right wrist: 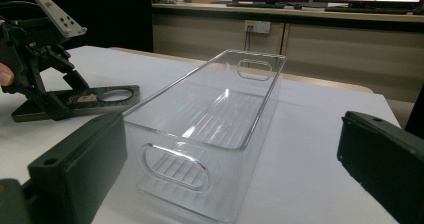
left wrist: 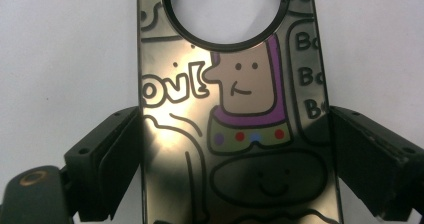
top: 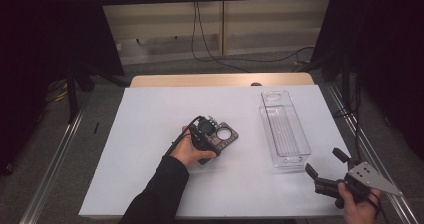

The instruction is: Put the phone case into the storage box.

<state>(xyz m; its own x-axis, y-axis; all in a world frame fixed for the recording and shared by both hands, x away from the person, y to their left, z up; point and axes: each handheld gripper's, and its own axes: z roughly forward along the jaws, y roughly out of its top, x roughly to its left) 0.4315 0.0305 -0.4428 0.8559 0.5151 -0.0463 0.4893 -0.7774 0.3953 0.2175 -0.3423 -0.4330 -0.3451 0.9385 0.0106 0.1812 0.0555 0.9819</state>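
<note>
Currently listed, largest first. White table sheet (top: pixel 150 134): covers the wooden table, bare around the items. Clear plastic bin (top: pixel 283 129): oblong, ribbed floor, handle cut-outs at both ends, empty, standing at the sheet's right side. Phone case (left wrist: pixel 235 114): dark, glossy, cartoon print, round camera opening, lying flat on the sheet near centre, well apart from the bin. Left gripper (top: pixel 207 134): jaws set against the case's two long edges, apparently clenched on it, with the case not yet lifted. Right gripper (top: pixel 327 166): jaws spread, released, holding nothing, just beside the bin's near end. Progress, as judged: grasp made; carrying the case to the bin and dropping it in remain. Obscured: the case's lower end is cut off in the left gripper view; printed lettering only partly legible.
</note>
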